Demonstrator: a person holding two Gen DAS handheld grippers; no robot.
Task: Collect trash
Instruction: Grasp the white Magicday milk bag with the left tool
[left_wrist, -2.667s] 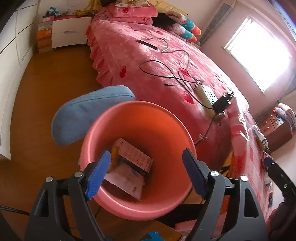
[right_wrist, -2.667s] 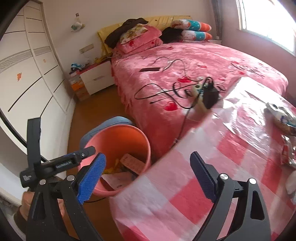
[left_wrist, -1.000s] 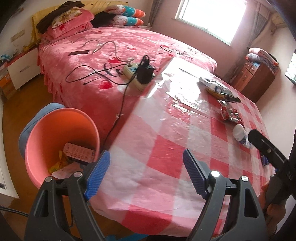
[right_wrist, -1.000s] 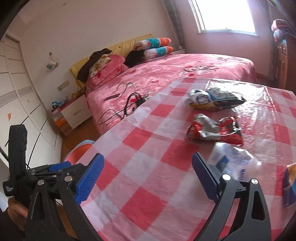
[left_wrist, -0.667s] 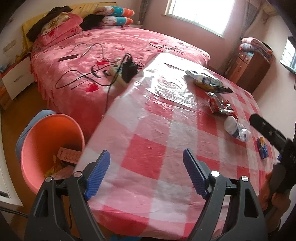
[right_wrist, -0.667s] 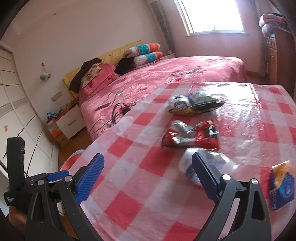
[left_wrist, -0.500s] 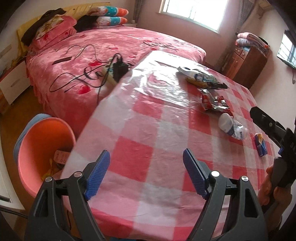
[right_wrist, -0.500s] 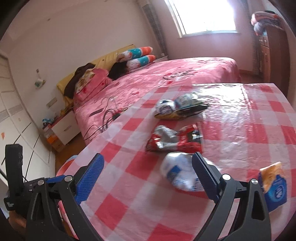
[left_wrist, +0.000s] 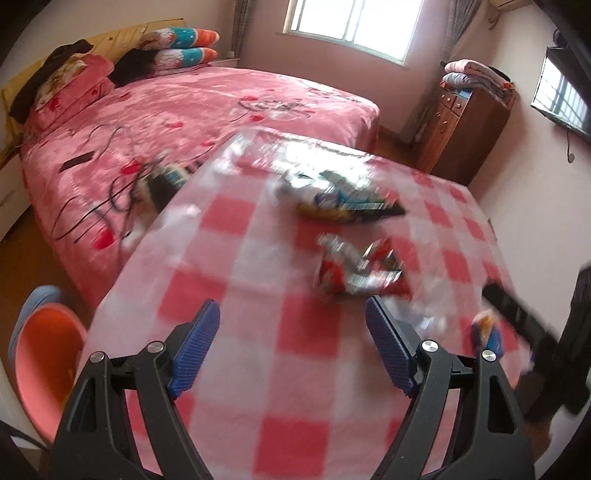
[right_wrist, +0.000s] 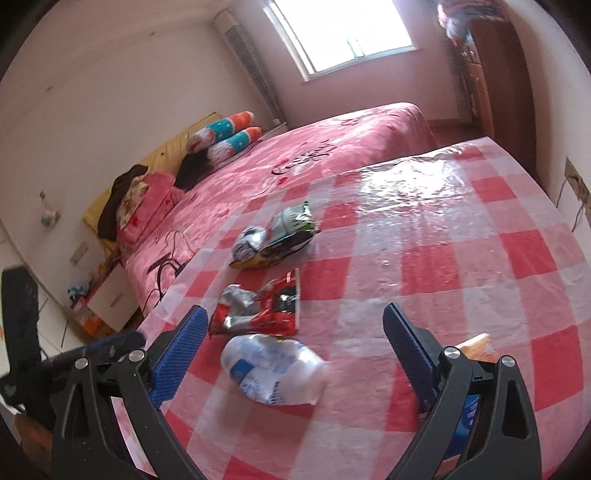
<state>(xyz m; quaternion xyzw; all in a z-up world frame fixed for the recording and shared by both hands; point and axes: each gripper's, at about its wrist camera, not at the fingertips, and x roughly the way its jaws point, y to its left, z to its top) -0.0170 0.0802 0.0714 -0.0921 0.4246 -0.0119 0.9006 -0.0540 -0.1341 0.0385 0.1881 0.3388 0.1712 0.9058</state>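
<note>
Both claws hang open and empty over the checked tabletop (right_wrist: 461, 258). Between the right claw (right_wrist: 291, 347) fingers lies a crumpled clear plastic bottle (right_wrist: 273, 369), untouched; just beyond it a red snack wrapper (right_wrist: 262, 306), farther off 2 more wrappers (right_wrist: 277, 236). The left claw (left_wrist: 291, 339) sits left of them, an orange bin (left_wrist: 44, 362) low at far left.

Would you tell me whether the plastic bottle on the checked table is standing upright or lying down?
Lying down: the plastic bottle rests crumpled on its side on the checked table.
</note>
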